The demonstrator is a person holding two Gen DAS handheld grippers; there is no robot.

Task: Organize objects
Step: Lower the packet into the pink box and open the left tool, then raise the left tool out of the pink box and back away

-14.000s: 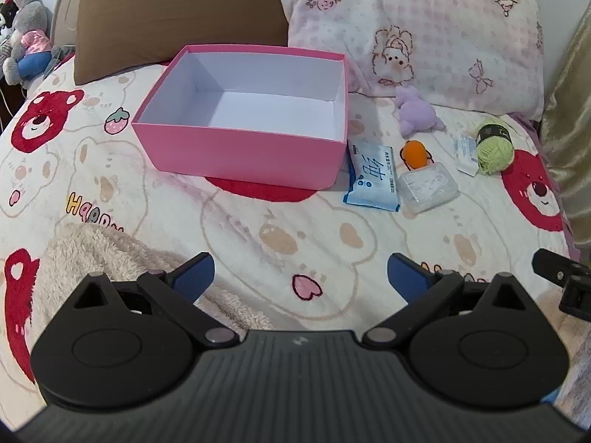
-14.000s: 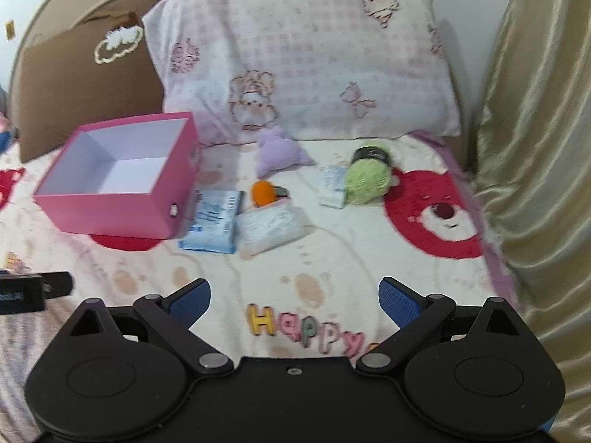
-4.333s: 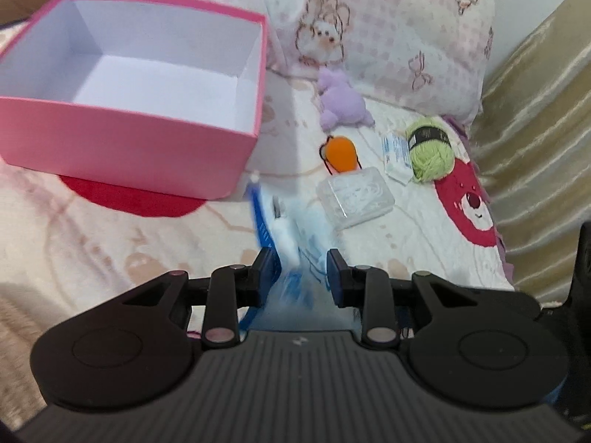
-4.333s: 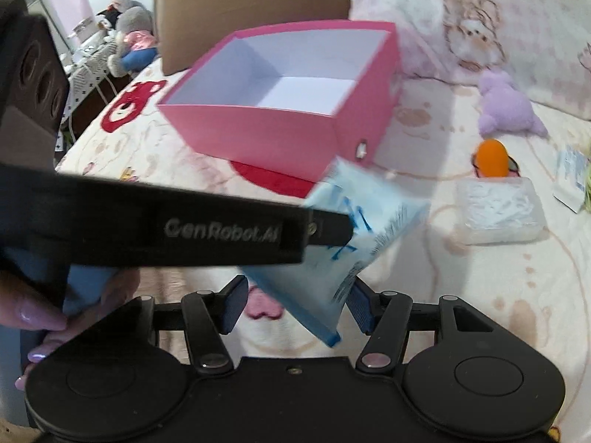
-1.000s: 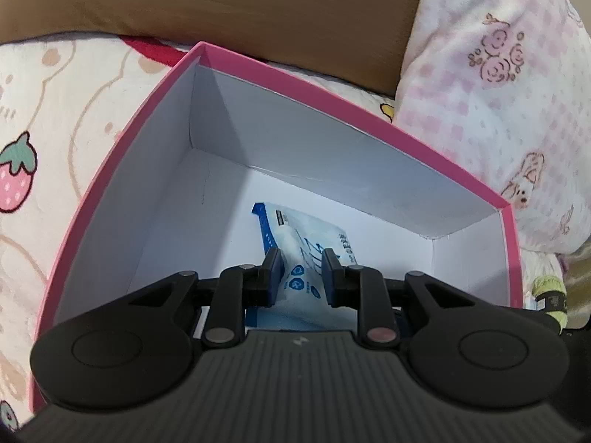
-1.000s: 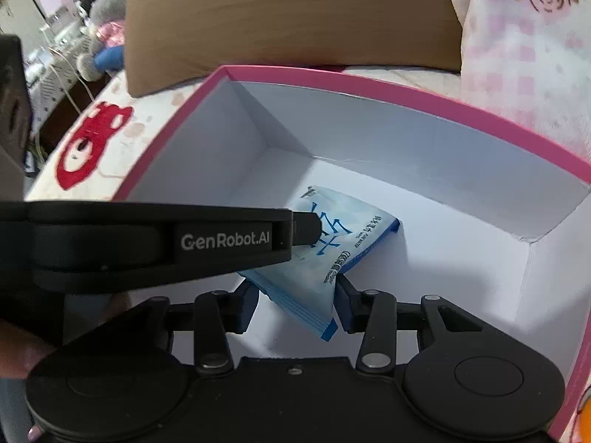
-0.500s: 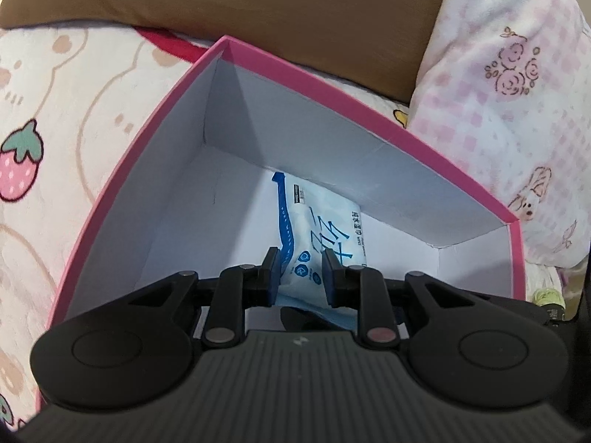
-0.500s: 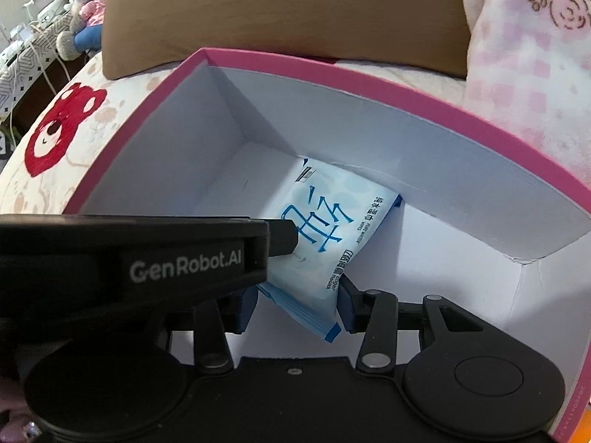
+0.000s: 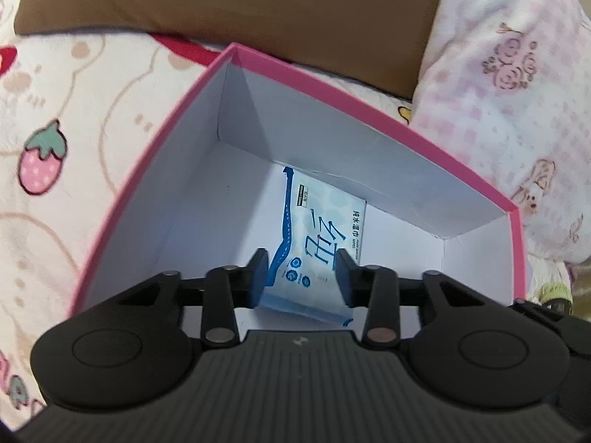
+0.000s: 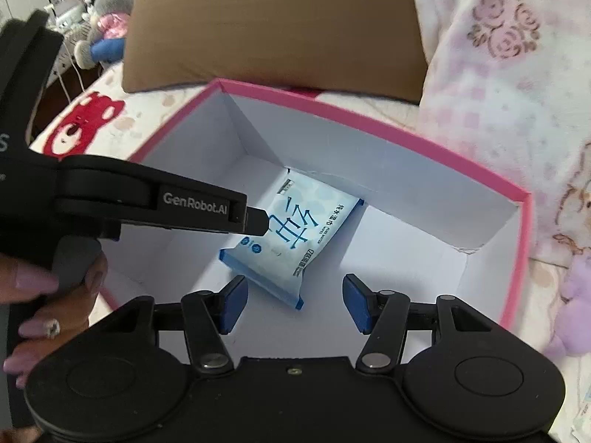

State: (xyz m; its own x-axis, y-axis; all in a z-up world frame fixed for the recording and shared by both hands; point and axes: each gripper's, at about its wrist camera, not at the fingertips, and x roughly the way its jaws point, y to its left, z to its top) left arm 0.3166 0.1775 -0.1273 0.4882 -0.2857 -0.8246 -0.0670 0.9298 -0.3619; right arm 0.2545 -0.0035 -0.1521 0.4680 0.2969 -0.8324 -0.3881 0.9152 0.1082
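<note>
Wipes [image 10: 291, 232] lie flat on the box [image 10: 369, 125] floor, long axis running 7 to 1 o'clock, between the just-parted left gripper [image 9: 301, 277] jaws; the right gripper [image 10: 293, 304], opening wider, sits clear behind.

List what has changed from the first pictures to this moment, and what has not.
The blue-and-white wet-wipe pack went from the bedspread beside the pink cardboard box to the box floor, against the far wall. Both grippers carried it; the left gripper and right gripper have just been opening, jaws now clear of it. The box and the brown pillow stayed put.
</note>
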